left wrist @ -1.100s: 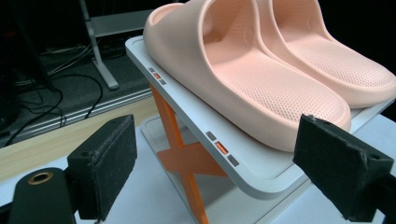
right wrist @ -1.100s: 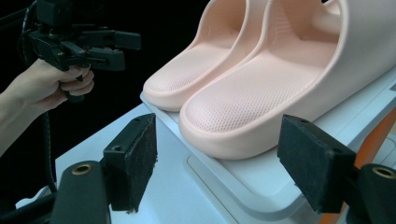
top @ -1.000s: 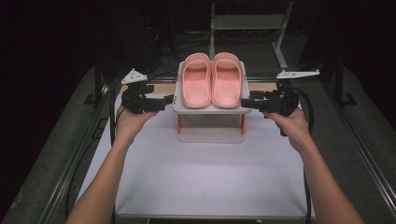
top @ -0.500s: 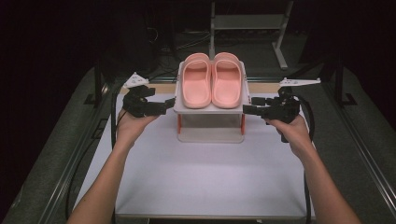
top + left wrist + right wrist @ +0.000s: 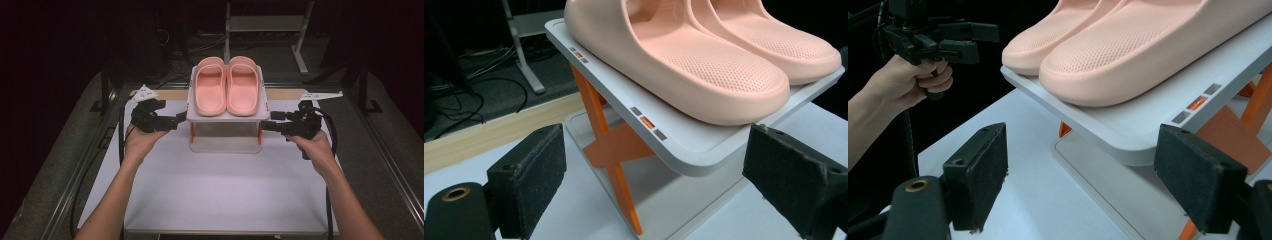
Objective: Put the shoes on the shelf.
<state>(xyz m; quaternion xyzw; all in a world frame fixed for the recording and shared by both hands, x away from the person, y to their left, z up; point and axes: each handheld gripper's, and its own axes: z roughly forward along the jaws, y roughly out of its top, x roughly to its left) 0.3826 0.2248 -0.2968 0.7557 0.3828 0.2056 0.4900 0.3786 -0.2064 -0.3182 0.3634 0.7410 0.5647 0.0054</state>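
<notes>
Two pink slippers (image 5: 227, 86) sit side by side on the top tray (image 5: 226, 116) of a small white stand with orange cross-braces (image 5: 611, 145), in the upper middle of the high view on the white table (image 5: 220, 190). They are the things the work concerns, together with the stand that carries them. Each slipper's long axis runs from the bottom toward the top of that frame. The strapped, closed fronts lie toward the top of the frame; the open heels come toward the lower edge of the tray. The pair lie parallel, touching or very nearly so along their inner sides.

By their look they are moulded foam: probably light, soft and springy, with a matt, finely dimpled footbed that should not be slippery. A pinch on the thick side wall or across the strap would likely hold best; the sole edge may squash and roll. The tray seems stiff, thin plastic, and its rim offers a firm lip.

The left gripper (image 5: 181, 119), at the left of the high view, points at the tray's left edge. Its jaws stand wide apart on either side of the tray corner in the left gripper view, pads clear of it and holding nothing. The right gripper (image 5: 267, 122) mirrors it at the right edge. Its jaws have just been opening further, and they now gape with the rim between them but untouched.
</notes>
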